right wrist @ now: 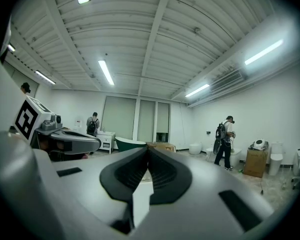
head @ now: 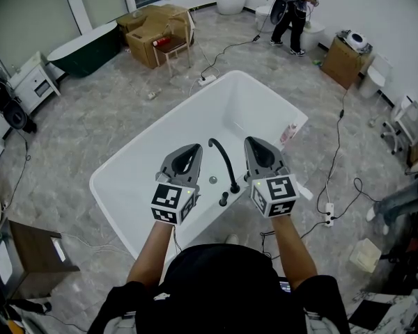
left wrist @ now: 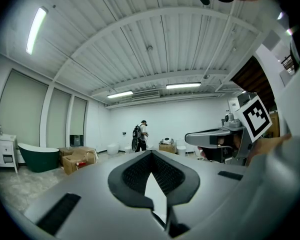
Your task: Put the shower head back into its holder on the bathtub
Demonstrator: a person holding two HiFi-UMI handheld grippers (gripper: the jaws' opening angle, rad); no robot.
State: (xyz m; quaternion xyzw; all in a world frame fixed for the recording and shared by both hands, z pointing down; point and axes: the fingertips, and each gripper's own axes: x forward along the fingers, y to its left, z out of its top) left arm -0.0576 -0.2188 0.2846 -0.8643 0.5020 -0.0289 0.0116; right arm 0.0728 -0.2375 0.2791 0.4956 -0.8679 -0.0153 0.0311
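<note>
Standing upright on the near rim of the white bathtub (head: pixel 157 134), beside the curved black tap (head: pixel 223 160), the thin black shower head (head: pixel 223 200) sits between the left gripper (head: pixel 193 147) and right gripper (head: pixel 255 142), both closed and empty.

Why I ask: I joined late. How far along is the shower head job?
Nothing looks done. In hand: nothing; left gripper and right gripper are shut, empty, over the bathtub beside the faucet. Left: grasping and seating the shower head, which I can't identify.
</note>
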